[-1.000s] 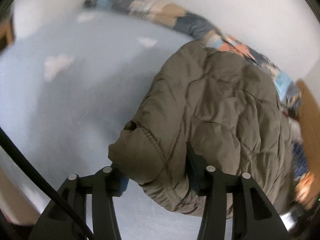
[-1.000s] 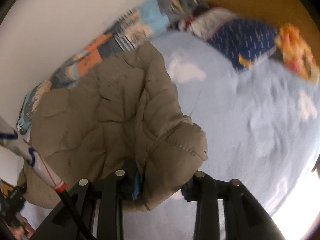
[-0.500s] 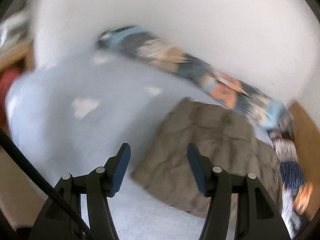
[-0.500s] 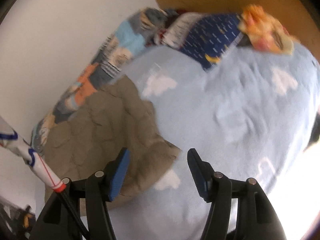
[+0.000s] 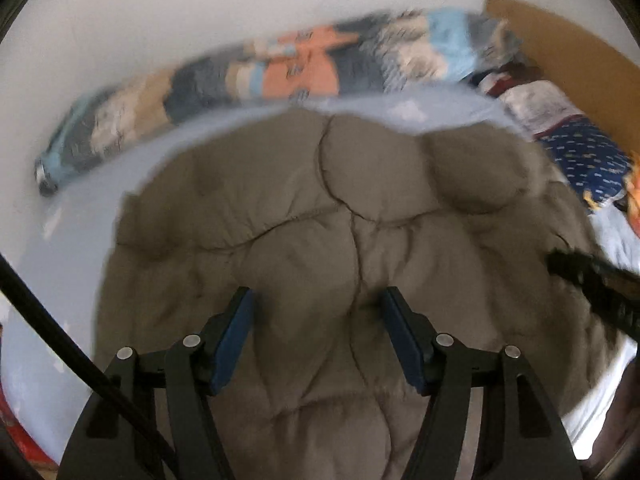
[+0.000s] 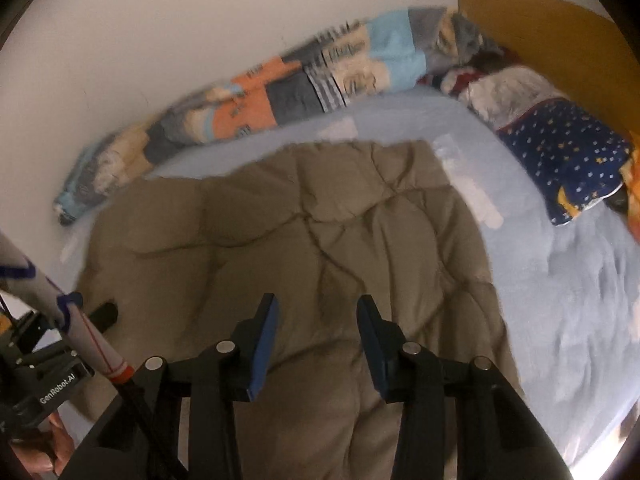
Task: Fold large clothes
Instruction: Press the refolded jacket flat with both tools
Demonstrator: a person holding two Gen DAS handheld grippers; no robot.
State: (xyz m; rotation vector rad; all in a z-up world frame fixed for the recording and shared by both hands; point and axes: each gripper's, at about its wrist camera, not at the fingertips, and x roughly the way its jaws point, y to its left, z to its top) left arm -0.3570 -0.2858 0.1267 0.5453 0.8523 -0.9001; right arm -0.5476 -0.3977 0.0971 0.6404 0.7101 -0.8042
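Both corners of the padded olive jacket (image 5: pixel 340 240) were pinched in the grippers a sec ago; now it's let go and lies spread flat on the light-blue bedsheet (image 6: pixel 560 280), folded edge toward the wall side, quilted seams showing. Left gripper (image 5: pixel 318 336) hangs over the jacket's near part, jaws apart and just been widening, nothing pinched btw the blue pads, fabric only seen below them. Right gripper (image 6: pixel 316 340) also over the jacket, jaws apart w/ a narrower gap, just been closing in, nothing clamped; can't tell if the tips touch the fabric. Rolled patchwork blanket (image 6: pixel 260 100) runs along the white wall (image 6: pixel 160 40) behind the jacket. Navy star-print pillow (image 6: pixel 568 168) sits at the right, near the orange-brown headboard (image 6: pixel 540 20), well apart from the jacket.
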